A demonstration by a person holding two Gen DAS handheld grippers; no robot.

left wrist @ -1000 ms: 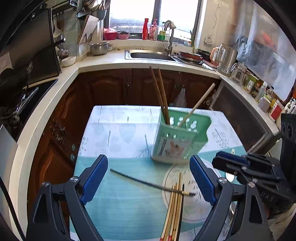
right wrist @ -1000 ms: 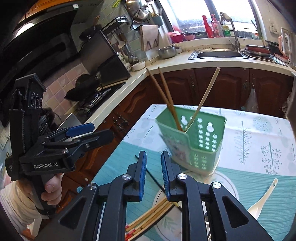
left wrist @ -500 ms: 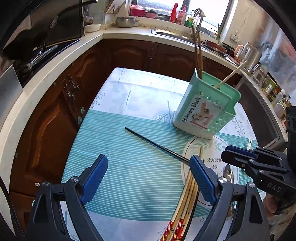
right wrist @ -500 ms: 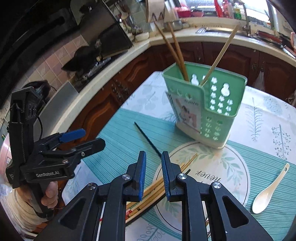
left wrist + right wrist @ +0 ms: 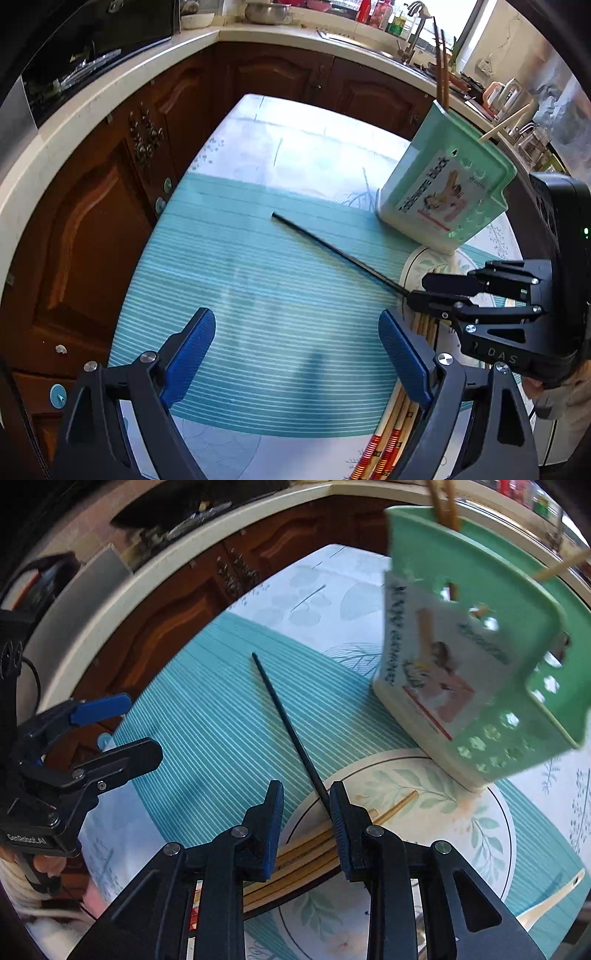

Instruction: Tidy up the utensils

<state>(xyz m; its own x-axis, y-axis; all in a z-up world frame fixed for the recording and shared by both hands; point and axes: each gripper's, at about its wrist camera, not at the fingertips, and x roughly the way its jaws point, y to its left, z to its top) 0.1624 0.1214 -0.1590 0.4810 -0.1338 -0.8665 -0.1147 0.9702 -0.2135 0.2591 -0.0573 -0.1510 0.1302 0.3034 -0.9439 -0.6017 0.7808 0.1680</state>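
A green utensil holder (image 5: 447, 192) (image 5: 480, 657) stands on the table with three chopsticks in it. A black chopstick (image 5: 332, 251) (image 5: 284, 723) lies across the teal mat, its near end on a plate (image 5: 461, 830). Several wooden chopsticks (image 5: 317, 845) (image 5: 395, 428) lie on the plate's near side. My right gripper (image 5: 306, 801) (image 5: 417, 290) is open, low over the plate, the black chopstick's end beside its right finger. My left gripper (image 5: 295, 350) (image 5: 122, 727) is wide open and empty above the mat.
A white ceramic spoon (image 5: 550, 901) lies right of the plate. Dark wooden cabinets (image 5: 110, 221) and a pale countertop (image 5: 92, 107) run along the table's left and far sides. The sink (image 5: 369, 40) is at the back.
Both grippers have come down and forward towards the table. My right gripper has opened from nearly closed and now sits at the black chopstick's near end.
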